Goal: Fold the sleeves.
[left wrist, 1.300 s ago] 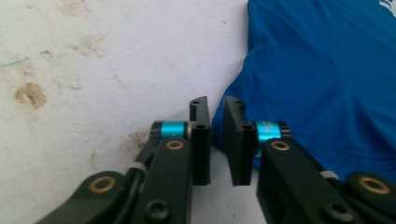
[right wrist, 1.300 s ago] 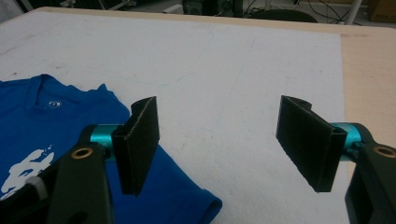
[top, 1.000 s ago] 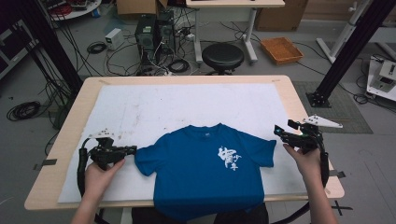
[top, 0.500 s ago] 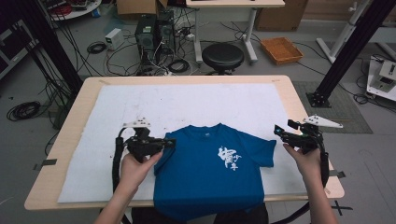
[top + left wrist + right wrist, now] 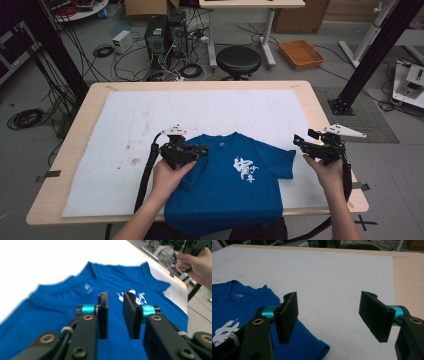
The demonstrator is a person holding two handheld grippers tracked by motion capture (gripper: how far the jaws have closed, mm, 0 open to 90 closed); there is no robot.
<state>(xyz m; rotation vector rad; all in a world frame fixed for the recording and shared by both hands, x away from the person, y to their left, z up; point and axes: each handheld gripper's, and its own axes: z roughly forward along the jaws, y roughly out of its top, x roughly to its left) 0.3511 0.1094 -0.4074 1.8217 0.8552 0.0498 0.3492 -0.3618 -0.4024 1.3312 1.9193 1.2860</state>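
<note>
Since the earlier frame the left gripper (image 5: 200, 150) has moved from the shirt's left sleeve toward the centre, folding that sleeve over the chest; its jaws have just been opening to a narrow gap with no cloth between them. The blue T-shirt (image 5: 235, 185) lies at lower centre on the white mat (image 5: 125, 130). At right, the right gripper (image 5: 300, 142) stays put, jaws wide apart and empty, beside the right sleeve.

Left tongs (image 5: 115, 315) over blue T-shirt (image 5: 62, 312), jaws just opening (nothing between them); collar beyond tips.
</note>
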